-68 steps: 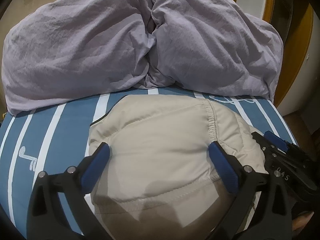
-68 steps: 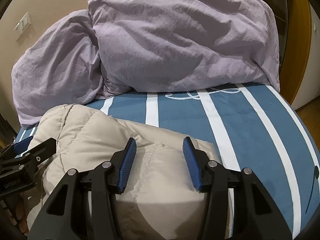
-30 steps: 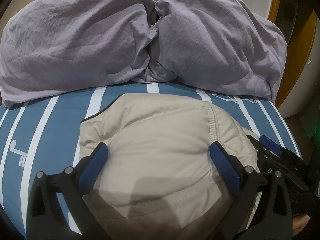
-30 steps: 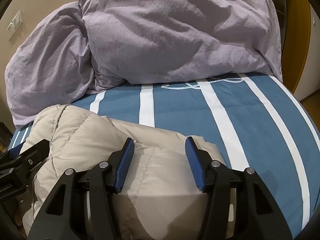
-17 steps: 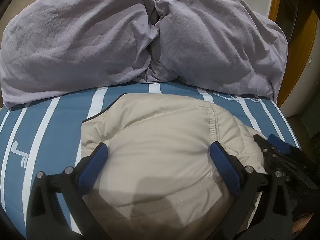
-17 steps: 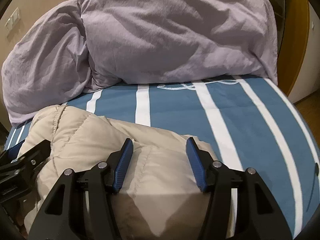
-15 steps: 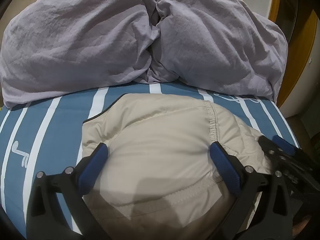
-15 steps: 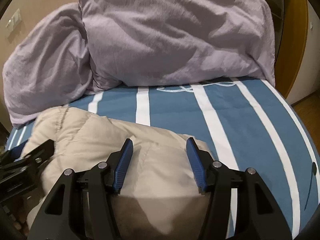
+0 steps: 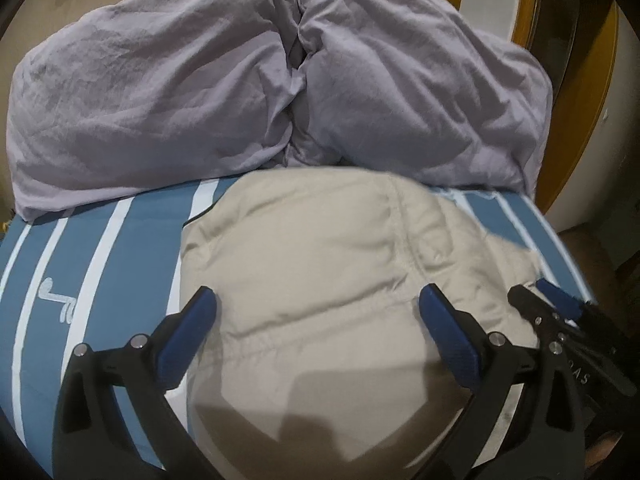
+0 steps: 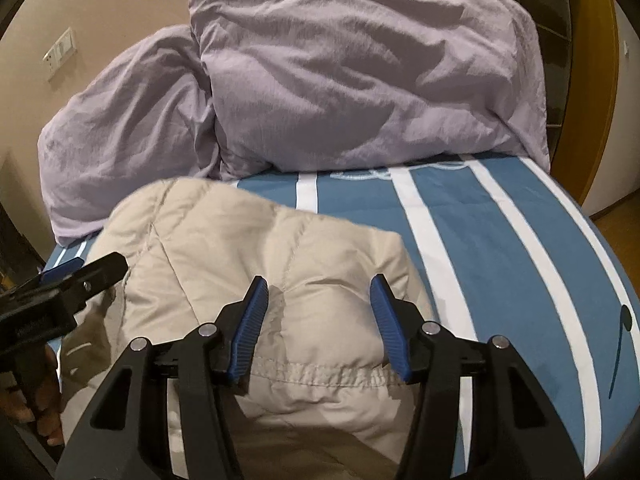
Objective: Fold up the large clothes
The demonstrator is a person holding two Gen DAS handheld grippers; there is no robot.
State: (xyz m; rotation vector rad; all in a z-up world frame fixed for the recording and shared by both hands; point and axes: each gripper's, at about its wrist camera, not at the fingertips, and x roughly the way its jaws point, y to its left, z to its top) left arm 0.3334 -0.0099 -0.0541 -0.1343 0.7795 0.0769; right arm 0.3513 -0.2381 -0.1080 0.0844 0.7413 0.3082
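A beige padded jacket point(image 9: 320, 264) lies bunched on the bed point(image 10: 500, 240), on the blue striped cover, its far edge close to the lilac duvet point(image 9: 248, 80) heaped at the head; in the right wrist view the jacket point(image 10: 248, 256) fills the near left of the bed, with bare cover to its right.

The left gripper point(image 9: 316, 320) stands wide open over the jacket, one finger near the left edge and the other over the middle, and it has hold of nothing; whether the pads touch the cloth I cannot tell. The right gripper point(image 10: 320, 312) is open too, though less wide, its fingers either side of a puffed panel just beyond an elasticated seam point(image 10: 320, 372); it also grips nothing.

The jacket looks light, soft and springy; the quilted filling should puff back after each fold, so it likely needs pressing flat; the smooth shell may be slippery between the pads, and a pinch on a puffed panel could catch only the outer layer and slide off.

The better holds are probably the stitched edges; the elasticated seam near the right gripper, and the seam point(image 9: 404, 232) running across the top in the left view, since the cloth is thinner and firmer there; taking both ends of one edge at once should keep the bulk from sagging between the two.
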